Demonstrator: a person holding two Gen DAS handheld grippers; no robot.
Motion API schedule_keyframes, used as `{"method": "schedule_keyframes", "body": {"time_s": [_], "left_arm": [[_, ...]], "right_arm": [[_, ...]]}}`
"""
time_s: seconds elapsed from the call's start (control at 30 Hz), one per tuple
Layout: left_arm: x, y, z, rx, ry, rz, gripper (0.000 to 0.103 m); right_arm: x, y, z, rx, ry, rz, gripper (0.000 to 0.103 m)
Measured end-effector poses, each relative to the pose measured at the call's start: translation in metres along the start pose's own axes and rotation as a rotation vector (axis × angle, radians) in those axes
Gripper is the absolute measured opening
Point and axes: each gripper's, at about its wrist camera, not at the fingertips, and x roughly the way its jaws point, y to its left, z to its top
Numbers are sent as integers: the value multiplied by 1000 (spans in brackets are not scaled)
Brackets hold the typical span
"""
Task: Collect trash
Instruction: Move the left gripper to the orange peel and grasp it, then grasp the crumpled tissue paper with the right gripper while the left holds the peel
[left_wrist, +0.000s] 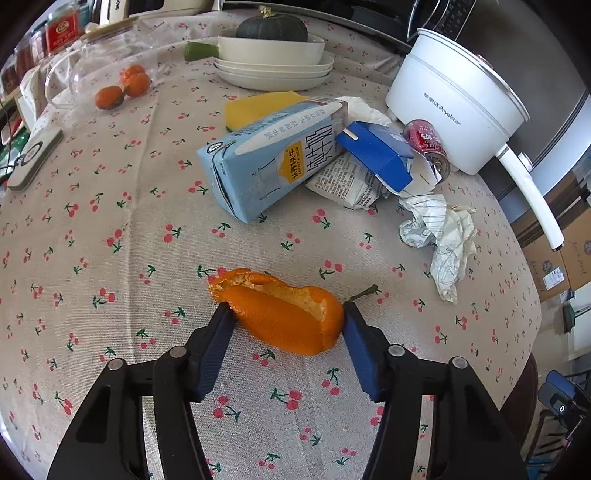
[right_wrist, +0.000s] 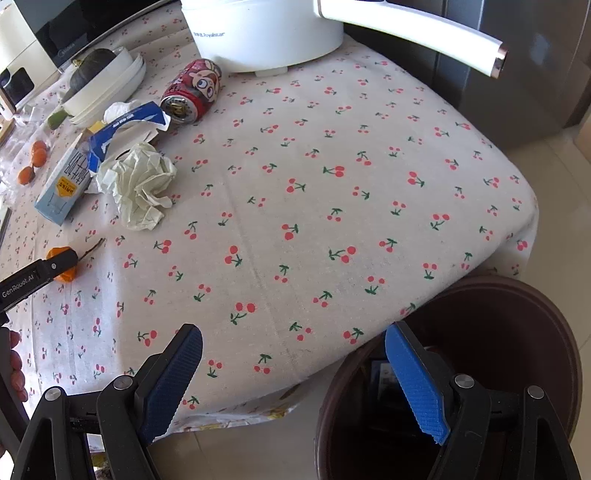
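The left gripper (left_wrist: 288, 317) has its blue pads on either side of an orange peel (left_wrist: 280, 314) lying on the cherry-print tablecloth (left_wrist: 110, 221); the left pad touches the peel's torn end and the right pad sits at its rounded end, so the jaws look closed onto it or very nearly so, though whether it is firmly pinched cannot be told. To do this step well, the squeeze should be gentle and low on the curled rind, since it will likely flex and could slip out. Ahead of the gripper lie a milk carton (left_wrist: 266, 162), a blue box (left_wrist: 376, 155), a red can (left_wrist: 428, 144) and crumpled paper (left_wrist: 439, 232). The right gripper (right_wrist: 295, 373) hangs spread wide and empty, its right finger over the dark brown bin (right_wrist: 517, 332) just below the table edge.
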Motion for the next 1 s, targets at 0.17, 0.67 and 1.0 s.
{"method": "schedule_keyframes", "body": {"time_s": [0.17,0.67,1.0], "left_arm": [[-12,-1,-2,36,-9,-23,42],[-80,50,-16,55,-66,-55,40],[-90,90,-19,-12,-50,-72,40]], "right_arm": [[-3,1,0,4,-12,-5,85],[16,78,34,-47,-90,80,85],[78,136,71,-211,-103,42,85]]}}
